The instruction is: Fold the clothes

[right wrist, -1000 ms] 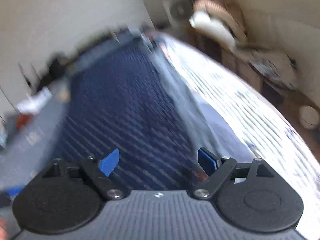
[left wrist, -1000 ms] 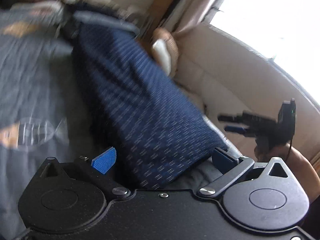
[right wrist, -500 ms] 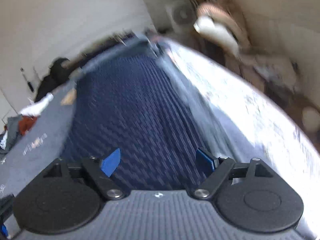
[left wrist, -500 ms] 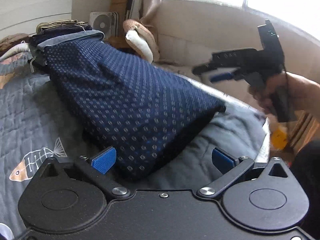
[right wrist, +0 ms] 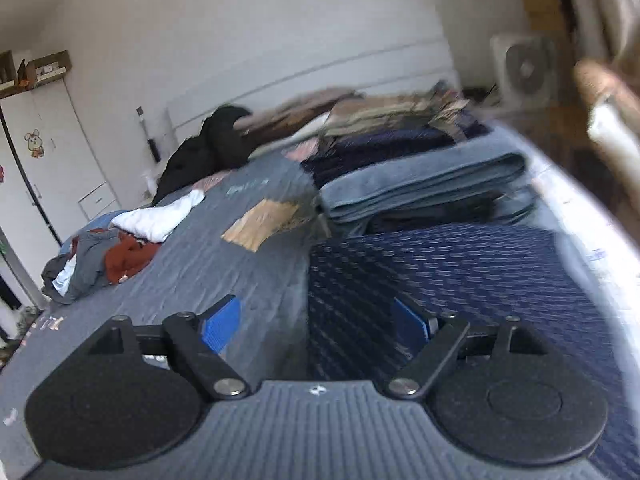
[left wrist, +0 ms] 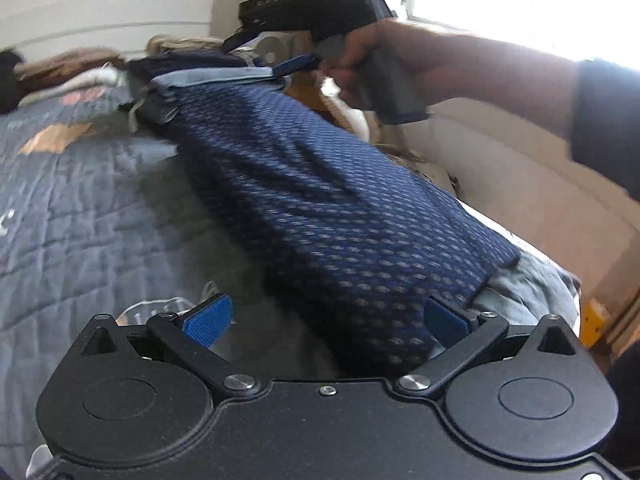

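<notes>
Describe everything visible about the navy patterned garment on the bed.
The navy garment is a dark blue knit-looking fabric covered in small pale repeating marks. It lies folded into a long flat panel on the grey quilt, its far end against a stack of folded clothes. Its near corner reaches between the open fingers of the left gripper, unpinched. The right gripper hovers open above its far edge.

a home bedroom, lived in.
marked by a bed under a grey quilt [right wrist: 208, 264], stacked folded clothes [right wrist: 424, 188], a loose laundry heap [right wrist: 100, 260], white wardrobe [right wrist: 44, 168], box fan [right wrist: 524, 70].
</notes>
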`<move>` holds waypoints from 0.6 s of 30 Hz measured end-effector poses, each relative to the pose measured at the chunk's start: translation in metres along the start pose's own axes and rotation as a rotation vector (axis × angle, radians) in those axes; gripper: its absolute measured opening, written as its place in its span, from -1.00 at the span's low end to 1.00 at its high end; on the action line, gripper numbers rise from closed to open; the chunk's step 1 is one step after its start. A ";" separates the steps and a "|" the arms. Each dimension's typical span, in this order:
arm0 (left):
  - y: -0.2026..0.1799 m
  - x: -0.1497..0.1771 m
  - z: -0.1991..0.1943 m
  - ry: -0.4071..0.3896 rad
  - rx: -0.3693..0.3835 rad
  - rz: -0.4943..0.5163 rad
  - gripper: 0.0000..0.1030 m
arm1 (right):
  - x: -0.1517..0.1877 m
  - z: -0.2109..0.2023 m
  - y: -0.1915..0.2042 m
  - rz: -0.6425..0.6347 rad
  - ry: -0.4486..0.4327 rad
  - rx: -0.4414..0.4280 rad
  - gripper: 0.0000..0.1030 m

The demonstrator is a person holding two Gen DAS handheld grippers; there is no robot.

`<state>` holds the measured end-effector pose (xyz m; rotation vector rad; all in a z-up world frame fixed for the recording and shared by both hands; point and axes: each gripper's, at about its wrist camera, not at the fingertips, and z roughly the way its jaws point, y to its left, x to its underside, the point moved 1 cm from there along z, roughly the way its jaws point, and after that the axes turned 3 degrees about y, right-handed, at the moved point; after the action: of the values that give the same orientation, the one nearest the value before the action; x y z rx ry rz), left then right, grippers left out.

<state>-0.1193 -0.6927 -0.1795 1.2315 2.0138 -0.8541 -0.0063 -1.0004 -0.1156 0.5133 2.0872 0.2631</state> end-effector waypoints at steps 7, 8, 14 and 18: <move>0.023 -0.003 0.005 0.010 -0.032 -0.036 0.99 | -0.007 0.098 -0.040 0.211 0.023 -0.084 0.60; 0.024 -0.003 0.006 0.014 -0.038 -0.037 0.99 | -0.010 0.102 -0.046 0.247 -0.002 -0.094 0.60; 0.034 -0.004 0.005 0.013 -0.075 -0.055 0.99 | -0.035 0.118 -0.031 0.190 -0.006 -0.094 0.62; 0.045 -0.008 -0.005 -0.022 -0.115 -0.099 0.99 | -0.038 0.072 -0.015 0.175 -0.039 -0.126 0.63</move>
<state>-0.0758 -0.6767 -0.1795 1.0625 2.0894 -0.7833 0.0684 -1.0318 -0.1312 0.6208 1.9752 0.4795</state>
